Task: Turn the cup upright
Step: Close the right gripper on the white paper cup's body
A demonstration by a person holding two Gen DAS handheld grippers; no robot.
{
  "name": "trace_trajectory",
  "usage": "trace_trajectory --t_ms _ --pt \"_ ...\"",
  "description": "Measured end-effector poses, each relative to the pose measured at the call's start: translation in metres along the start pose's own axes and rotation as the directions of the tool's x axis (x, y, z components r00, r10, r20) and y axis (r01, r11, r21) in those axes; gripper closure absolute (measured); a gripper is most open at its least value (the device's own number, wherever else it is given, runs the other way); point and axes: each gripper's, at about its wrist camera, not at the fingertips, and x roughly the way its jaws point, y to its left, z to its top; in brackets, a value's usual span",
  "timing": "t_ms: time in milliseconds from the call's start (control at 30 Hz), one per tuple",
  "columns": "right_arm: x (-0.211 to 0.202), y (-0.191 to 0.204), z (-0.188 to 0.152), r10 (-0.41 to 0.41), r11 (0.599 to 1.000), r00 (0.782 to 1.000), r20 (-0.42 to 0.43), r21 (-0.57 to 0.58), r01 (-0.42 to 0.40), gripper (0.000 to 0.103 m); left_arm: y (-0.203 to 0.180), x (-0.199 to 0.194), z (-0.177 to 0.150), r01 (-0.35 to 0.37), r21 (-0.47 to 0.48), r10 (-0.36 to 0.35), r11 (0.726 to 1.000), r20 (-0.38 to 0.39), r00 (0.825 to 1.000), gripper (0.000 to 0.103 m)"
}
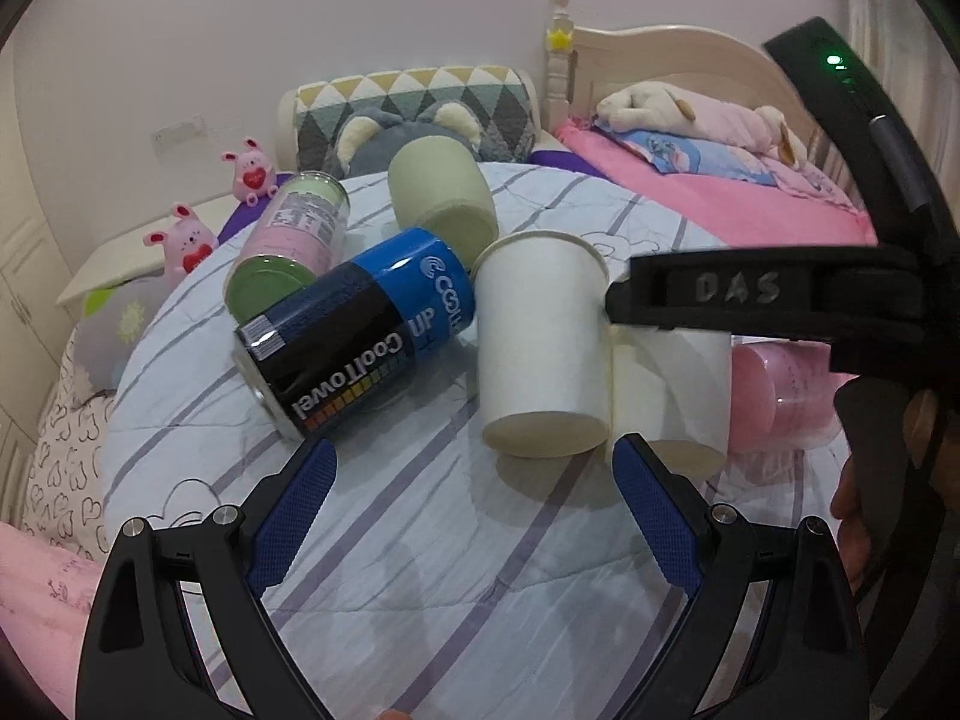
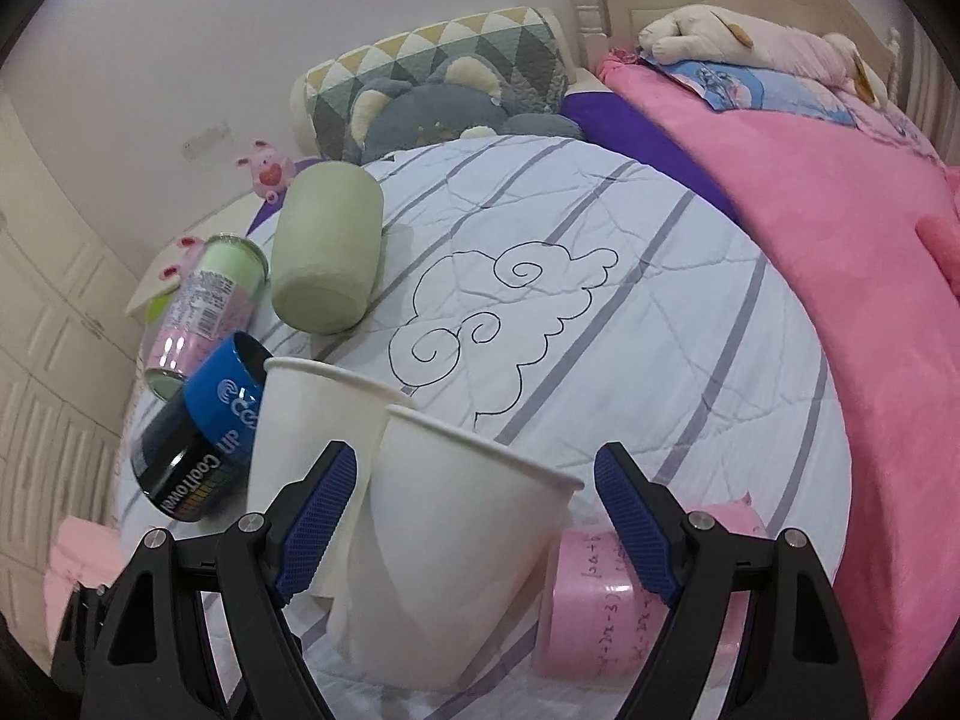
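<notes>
Two white paper cups stand upright side by side on the striped quilt (image 1: 420, 540). In the left wrist view the nearer-left cup (image 1: 543, 348) is in full view; the other cup (image 1: 672, 396) is partly hidden behind the right gripper's black finger (image 1: 750, 300). My left gripper (image 1: 474, 516) is open and empty, just short of the cups. In the right wrist view my right gripper (image 2: 474, 516) is open, its blue pads (image 2: 318, 522) on either side of the nearer cup (image 2: 456, 552), not closed on it. The second cup (image 2: 306, 414) stands behind, to the left.
A blue and black can (image 1: 360, 330), a pink and green can (image 1: 294, 234) and a green cup (image 1: 441, 198) lie on their sides nearby. A pink cup (image 1: 780, 396) lies to the right. Pillows, plush toys and a pink blanket (image 2: 810, 240) line the bed.
</notes>
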Motion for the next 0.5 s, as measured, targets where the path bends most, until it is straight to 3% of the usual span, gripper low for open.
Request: trace_trajectory --t_ms 167,233,500 --pt "0.005 0.003 0.002 -0.012 0.999 1.0 0.005 -0.037 0.013 0.02 -0.006 0.007 0.001 0.009 0.002 -0.009 1.0 -0.011 1.0 0.008" --pt "0.005 0.002 0.004 -0.003 0.999 1.0 0.01 -0.043 0.003 0.029 -0.006 0.009 0.001 0.013 -0.006 -0.013 1.0 -0.017 1.0 0.008" --pt "0.009 0.001 0.006 0.023 0.998 1.0 0.017 -0.054 -0.022 0.029 -0.006 0.013 0.004 0.025 -0.021 -0.026 0.999 -0.027 0.999 0.006"
